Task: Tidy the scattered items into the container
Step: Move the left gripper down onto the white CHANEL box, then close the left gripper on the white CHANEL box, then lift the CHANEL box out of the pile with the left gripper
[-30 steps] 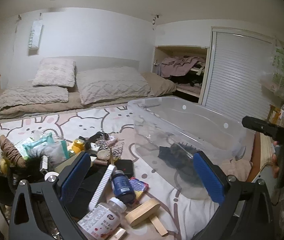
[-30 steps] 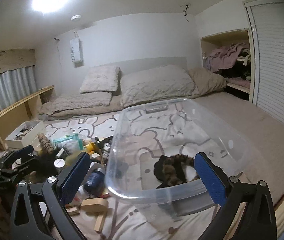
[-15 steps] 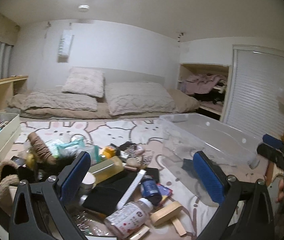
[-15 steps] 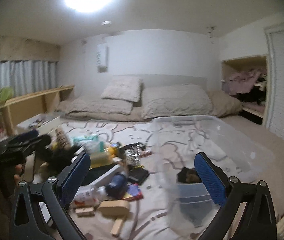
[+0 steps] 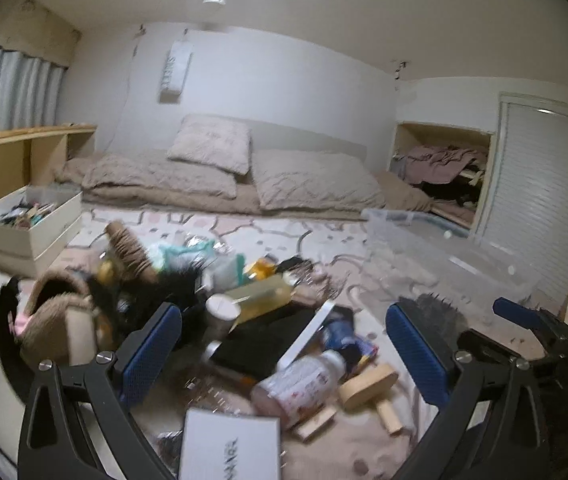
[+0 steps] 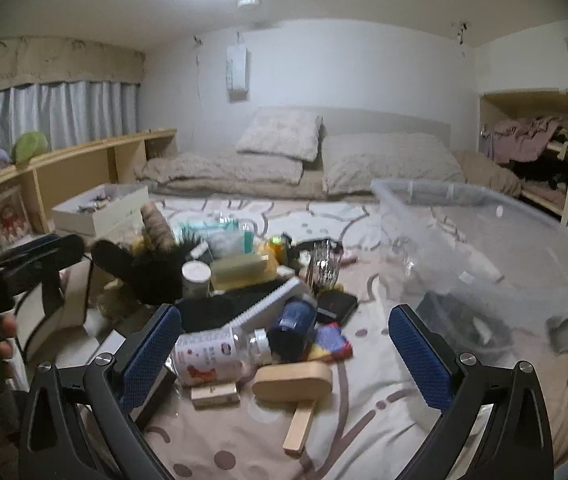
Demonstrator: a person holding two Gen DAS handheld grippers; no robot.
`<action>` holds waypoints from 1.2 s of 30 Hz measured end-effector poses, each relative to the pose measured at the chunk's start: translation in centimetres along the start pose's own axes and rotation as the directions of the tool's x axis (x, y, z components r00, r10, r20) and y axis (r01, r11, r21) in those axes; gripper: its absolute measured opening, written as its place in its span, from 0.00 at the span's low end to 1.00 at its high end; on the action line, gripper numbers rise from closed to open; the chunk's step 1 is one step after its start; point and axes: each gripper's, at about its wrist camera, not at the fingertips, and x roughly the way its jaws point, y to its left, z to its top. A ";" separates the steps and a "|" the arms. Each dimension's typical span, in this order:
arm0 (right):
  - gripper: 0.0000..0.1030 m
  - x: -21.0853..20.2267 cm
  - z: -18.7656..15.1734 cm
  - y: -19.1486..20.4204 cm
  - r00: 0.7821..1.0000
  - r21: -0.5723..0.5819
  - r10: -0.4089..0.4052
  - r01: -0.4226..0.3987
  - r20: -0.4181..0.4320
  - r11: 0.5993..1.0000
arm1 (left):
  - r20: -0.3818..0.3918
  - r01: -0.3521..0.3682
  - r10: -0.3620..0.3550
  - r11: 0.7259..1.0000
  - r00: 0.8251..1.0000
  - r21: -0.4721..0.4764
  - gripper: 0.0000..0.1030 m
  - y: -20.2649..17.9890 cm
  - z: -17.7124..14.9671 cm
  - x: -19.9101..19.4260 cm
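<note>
Clutter (image 6: 268,312) between both grippers' spread, empty fingers (image 6: 152,344), container (image 6: 483,248) rightward.

Left wrist view: looks forward between its own blue fingers (image 5: 152,344), low over the bedspread, facing the headboard wall; the item pile fills centre frame at close range, and the clear container (image 5: 443,252) sits at right.

Right wrist view: same heading, equally low, stationed further right; container (image 6: 495,248) is nearer, filling the right half.

Shared: pile, white bottle (image 5: 303,380) (image 6: 220,352), pillows, container.
</note>
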 end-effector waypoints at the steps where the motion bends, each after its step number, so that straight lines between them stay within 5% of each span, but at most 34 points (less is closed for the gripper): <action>1: 1.00 0.5 -0.3 0.1 1.000 0.008 -0.001 0.001 -0.011 1.000 | -0.009 -0.016 0.016 1.000 1.000 -0.003 1.00 0.4 -0.4 0.0; 9: 1.00 4.6 -3.1 1.4 0.989 0.069 0.040 -0.030 -0.140 0.997 | -0.167 -0.076 0.066 0.996 0.984 -0.051 1.00 3.0 -4.6 1.7; 19: 1.00 8.8 -8.9 4.5 0.924 0.056 0.120 -0.107 -0.364 0.993 | -0.407 -0.218 0.108 0.948 0.907 -0.233 1.00 7.4 -8.9 5.2; 30: 1.00 9.6 -10.9 6.5 0.892 0.010 0.148 -0.159 -0.428 0.987 | -0.483 -0.041 -0.149 0.931 0.863 -0.362 1.00 6.7 -10.7 6.8; 36: 1.00 10.1 -11.2 5.3 0.883 0.049 0.130 -0.121 -0.452 0.991 | -0.480 -0.003 -0.180 0.935 0.859 -0.355 1.00 5.6 -10.6 7.3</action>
